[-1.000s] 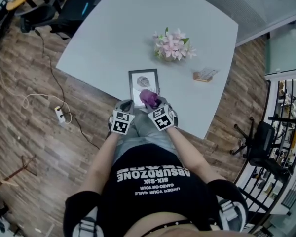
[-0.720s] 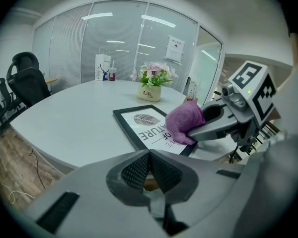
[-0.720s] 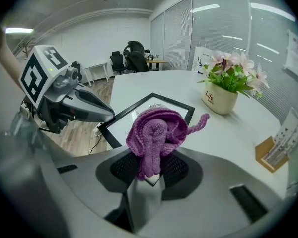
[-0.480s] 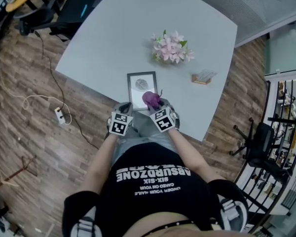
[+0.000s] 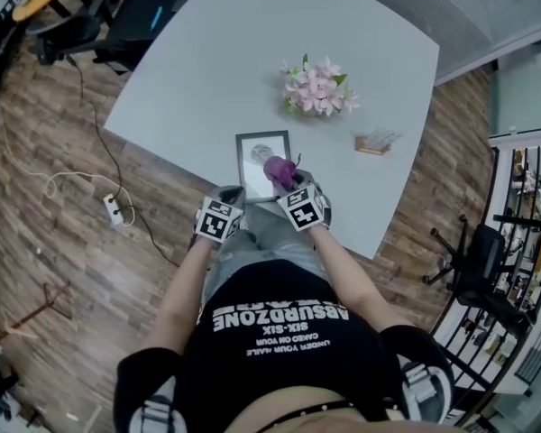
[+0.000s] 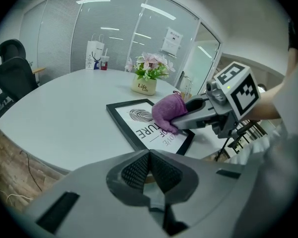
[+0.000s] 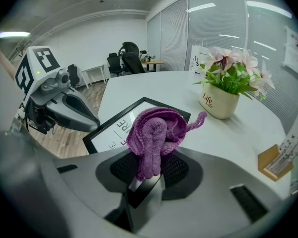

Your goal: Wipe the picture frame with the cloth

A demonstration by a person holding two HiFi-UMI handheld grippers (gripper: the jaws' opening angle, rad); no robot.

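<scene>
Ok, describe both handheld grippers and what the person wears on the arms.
Both are grey moulded plastic. The left gripper and right gripper each taper to a smooth beak and carry a white cube with black square markers. The tongs' pads are dark and cross-hatched. No cables show. The person wears a black T-shirt with white print and short sleeves.

Black picture frame (image 5: 256, 154) lies flat at centre of the head view; bunched purple cloth (image 5: 278, 171) rests on its lower right part.
</scene>
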